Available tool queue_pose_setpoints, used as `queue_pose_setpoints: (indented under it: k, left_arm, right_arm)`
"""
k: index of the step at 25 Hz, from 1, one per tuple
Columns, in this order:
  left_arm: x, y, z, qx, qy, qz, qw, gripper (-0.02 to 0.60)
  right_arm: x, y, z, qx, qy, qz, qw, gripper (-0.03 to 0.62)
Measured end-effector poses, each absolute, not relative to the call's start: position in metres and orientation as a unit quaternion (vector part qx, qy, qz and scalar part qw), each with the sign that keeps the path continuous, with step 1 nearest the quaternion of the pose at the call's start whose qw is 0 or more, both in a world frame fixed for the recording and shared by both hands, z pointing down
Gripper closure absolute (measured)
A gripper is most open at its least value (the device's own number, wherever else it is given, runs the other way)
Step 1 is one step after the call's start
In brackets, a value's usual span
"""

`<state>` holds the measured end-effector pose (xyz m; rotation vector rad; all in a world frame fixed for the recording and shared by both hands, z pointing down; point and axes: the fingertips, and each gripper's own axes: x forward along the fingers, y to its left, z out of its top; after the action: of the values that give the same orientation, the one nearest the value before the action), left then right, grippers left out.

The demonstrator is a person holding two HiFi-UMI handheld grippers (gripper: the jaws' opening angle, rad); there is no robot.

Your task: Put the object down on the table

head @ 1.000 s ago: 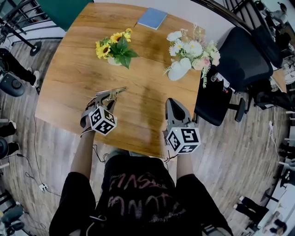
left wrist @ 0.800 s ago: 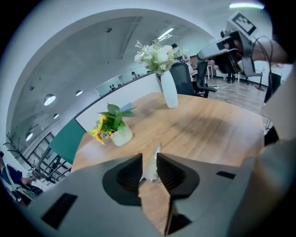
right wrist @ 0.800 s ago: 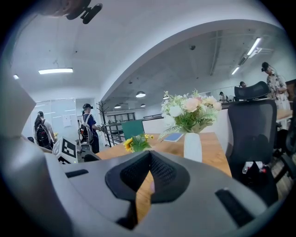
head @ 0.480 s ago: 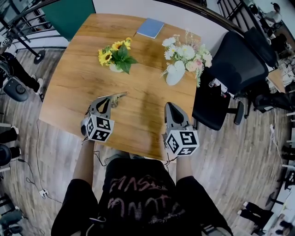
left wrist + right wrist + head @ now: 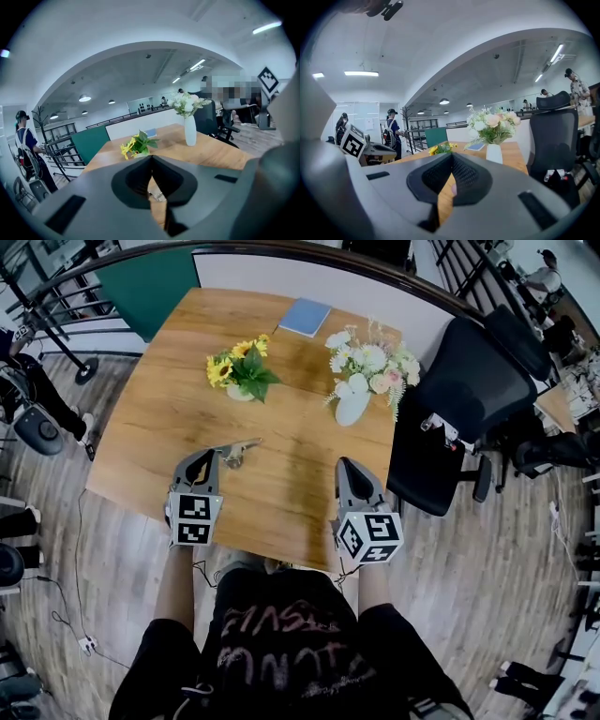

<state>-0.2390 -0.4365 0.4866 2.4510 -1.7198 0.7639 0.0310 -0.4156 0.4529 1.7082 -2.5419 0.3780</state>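
The surface (image 5: 150, 427) is roomy, so little is risked there. The white flower vase (image 5: 354, 407) and the sunflower pot (image 5: 242, 381) are set well beyond both claws, so a tip-over is only likely if a long reach is made. The left claw (image 5: 214, 457) is pressed together on nothing, and the right claw (image 5: 343, 465) likewise. The small metal object (image 5: 242, 445) is laid on the surface just off the left tip, so it could get nudged if that claw is swung carelessly.

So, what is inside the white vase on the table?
White and pale pink flowers with green leaves stand in the white vase. Its opaque wall hides the stems and any water.
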Motion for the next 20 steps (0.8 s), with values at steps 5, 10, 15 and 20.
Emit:
queue_pose_setpoints:
  k: [5, 10, 15, 20]
  left_arm:
    - [-0.244, -0.421, 0.459, 0.79, -0.576, 0.21, 0.016, 0.569]
    - [-0.246, -0.403, 0.44, 0.795, -0.578, 0.185, 0.002, 0.571]
    - [-0.256, -0.388, 0.429, 0.788, -0.593, 0.165, -0.003, 0.571]
    - [-0.265, -0.379, 0.415, 0.782, -0.605, 0.149, -0.019, 0.571]
  right_arm:
    - [0.029, -0.409, 0.446, 0.549, -0.828, 0.111, 0.029, 0.589]
    - [0.033, -0.405, 0.441, 0.556, -0.824, 0.102, 0.028, 0.589]
    - [0.037, -0.401, 0.439, 0.558, -0.824, 0.096, 0.032, 0.589]
    - [0.043, -0.398, 0.44, 0.558, -0.824, 0.093, 0.033, 0.589]
